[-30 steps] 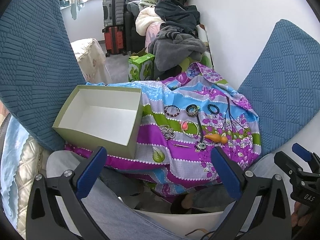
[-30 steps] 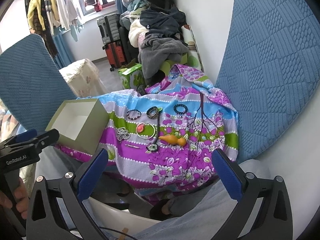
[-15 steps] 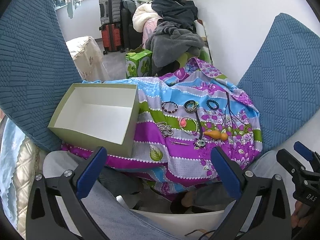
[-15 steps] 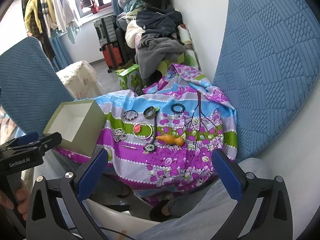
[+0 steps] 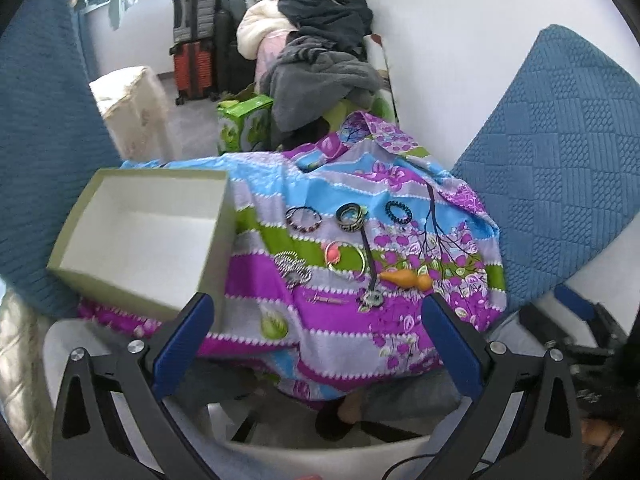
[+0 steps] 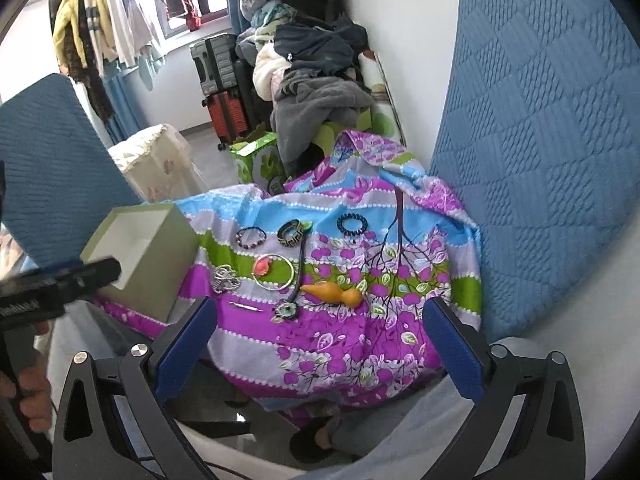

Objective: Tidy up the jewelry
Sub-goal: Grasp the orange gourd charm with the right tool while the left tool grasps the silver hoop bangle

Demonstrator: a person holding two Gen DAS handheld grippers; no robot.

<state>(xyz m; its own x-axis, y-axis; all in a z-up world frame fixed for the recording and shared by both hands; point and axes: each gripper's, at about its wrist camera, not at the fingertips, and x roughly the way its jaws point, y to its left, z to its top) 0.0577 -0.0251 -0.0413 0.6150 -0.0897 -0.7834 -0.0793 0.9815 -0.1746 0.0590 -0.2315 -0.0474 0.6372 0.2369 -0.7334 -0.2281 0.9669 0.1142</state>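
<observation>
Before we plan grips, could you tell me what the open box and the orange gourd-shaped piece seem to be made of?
Open box: probably matte cardboard, given its thin flat walls, green outside and white inside. Orange gourd-shaped piece: smooth and faintly glossy, perhaps polished wood or plastic; I cannot tell which.

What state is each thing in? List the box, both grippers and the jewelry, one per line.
green box: open, nothing inside.
left gripper: open, holding nothing.
right gripper: open, holding nothing.
beaded bracelet: flat on the cloth.
black hair tie: flat on the cloth.
orange gourd pendant: lying on its side.
</observation>
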